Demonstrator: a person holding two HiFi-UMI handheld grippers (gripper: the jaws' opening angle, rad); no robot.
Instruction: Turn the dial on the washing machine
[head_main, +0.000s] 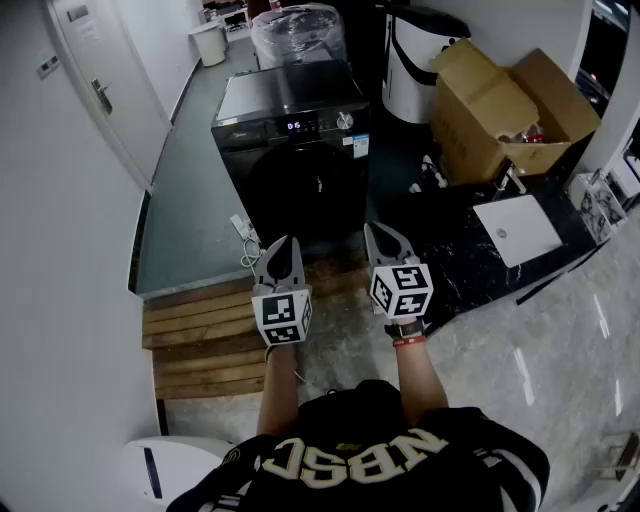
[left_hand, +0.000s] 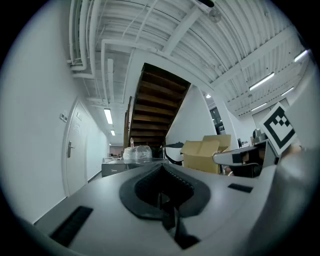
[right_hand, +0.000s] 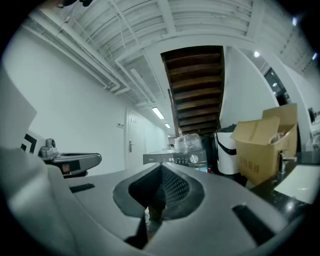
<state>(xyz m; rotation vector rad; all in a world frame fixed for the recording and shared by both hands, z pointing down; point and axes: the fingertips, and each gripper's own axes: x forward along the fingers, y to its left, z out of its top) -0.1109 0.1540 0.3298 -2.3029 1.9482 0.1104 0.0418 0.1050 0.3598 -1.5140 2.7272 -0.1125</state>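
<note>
Grey floor, white walls, a door at 10 o'clock. The washer stands at 12 o'clock from the person, with a plank platform between them.

Head view only: the washer's full front and top. The dial sits at the 3 o'clock end of the control strip. A cardboard box lies at 3 o'clock of the washer and a white bin at 1 o'clock.

Gripper views only: the ceiling and the dark underside of a staircase above the washer.

Right gripper view: the dial shows just above the jaw tips, far off. Left gripper view: only the washer's top clears the jaws, and the dial cannot be made out.

Both forearms reach forward side by side, marker cubes up. The left gripper and right gripper are held about level and aim at 12 o'clock, well apart from the washer. Left jaws are pressed together with nothing between them. Right jaws are likewise together and empty.
</note>
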